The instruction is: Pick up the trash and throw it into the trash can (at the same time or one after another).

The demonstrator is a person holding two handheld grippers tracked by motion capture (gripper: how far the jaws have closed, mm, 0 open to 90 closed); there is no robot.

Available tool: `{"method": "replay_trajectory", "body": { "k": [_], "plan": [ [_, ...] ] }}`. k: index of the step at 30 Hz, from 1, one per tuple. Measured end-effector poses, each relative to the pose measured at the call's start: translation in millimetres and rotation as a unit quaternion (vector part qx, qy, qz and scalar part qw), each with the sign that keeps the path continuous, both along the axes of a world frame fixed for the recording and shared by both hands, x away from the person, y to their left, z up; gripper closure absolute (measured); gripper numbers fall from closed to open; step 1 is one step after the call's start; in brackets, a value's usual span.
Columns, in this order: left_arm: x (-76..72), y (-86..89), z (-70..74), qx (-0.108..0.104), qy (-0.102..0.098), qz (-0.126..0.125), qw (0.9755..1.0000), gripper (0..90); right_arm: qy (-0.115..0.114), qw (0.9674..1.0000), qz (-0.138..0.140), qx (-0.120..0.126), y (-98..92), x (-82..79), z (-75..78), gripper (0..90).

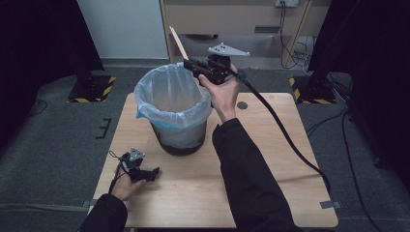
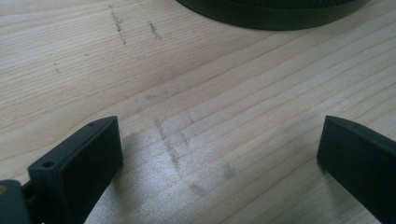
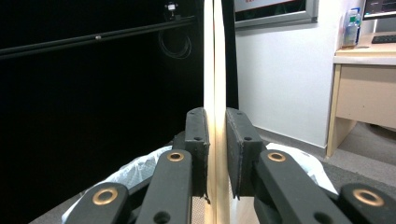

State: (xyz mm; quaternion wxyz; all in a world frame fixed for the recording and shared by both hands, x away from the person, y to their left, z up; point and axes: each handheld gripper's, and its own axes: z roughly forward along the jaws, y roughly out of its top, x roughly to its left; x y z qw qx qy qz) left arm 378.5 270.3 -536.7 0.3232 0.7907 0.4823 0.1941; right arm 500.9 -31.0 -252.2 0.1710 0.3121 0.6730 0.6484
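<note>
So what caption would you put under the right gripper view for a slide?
Right gripper clamped on a thin pale wooden stick, held upright above the bag-lined bin.

I look down on a pale wood table [image 1: 270, 193] standing on grey carpet [image 1: 58, 145]. Black drapes [image 1: 38, 43] close off both sides of the space. At the foot of each drape sits a black stand base with yellow-and-black hazard tape [image 1: 92, 89]. Behind the table I see a white wall panel [image 1: 125, 26] and, beside it, a light wooden desk [image 1: 241, 19] with cables [image 1: 290, 48] hanging near its leg. Through the right gripper view I make out a white wall [image 3: 280, 79], a beige desk [image 3: 369, 88] and a black rail [image 3: 93, 39] across the dark.
</note>
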Motion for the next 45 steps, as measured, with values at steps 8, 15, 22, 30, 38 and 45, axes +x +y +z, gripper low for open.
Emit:
{"method": "replay_trajectory", "body": {
  "k": [8, 15, 22, 30, 38, 45],
  "plan": [
    [0.0, 0.0, 0.0, 0.000, 0.000, 0.000, 1.0000, 0.0, 0.001, 1.0000, 0.004, 0.004, 7.0, 5.9, -7.2, 80.3],
    [0.0, 0.1, 0.1, 0.000, 0.000, 0.000, 1.0000, 0.0, 0.000, 1.0000, 0.005, -0.003, 13.8, 9.1, -14.7, 80.2],
    [0.0, 0.0, 0.0, 0.000, 0.000, 0.000, 1.0000, 0.0, 0.008, 0.9999, 0.007, -0.012, 16.9, 9.2, -18.3, 80.1],
    [0.0, 0.0, 0.0, 0.000, 0.000, 0.000, 1.0000, 0.0, 0.026, 0.9995, 0.011, -0.015, 18.8, 12.5, -21.5, 66.7],
    [0.0, 0.0, 0.0, 0.000, 0.000, 0.000, 1.0000, 0.0, 0.013, 0.9998, -0.010, 0.009, 2.9, 7.6, -3.6, 56.4],
    [0.0, 0.0, 0.0, 0.000, 0.000, 0.000, 1.0000, 0.0, -0.017, 0.9991, -0.032, 0.022, -27.9, -7.2, 16.9, 42.7]
  ]
}}
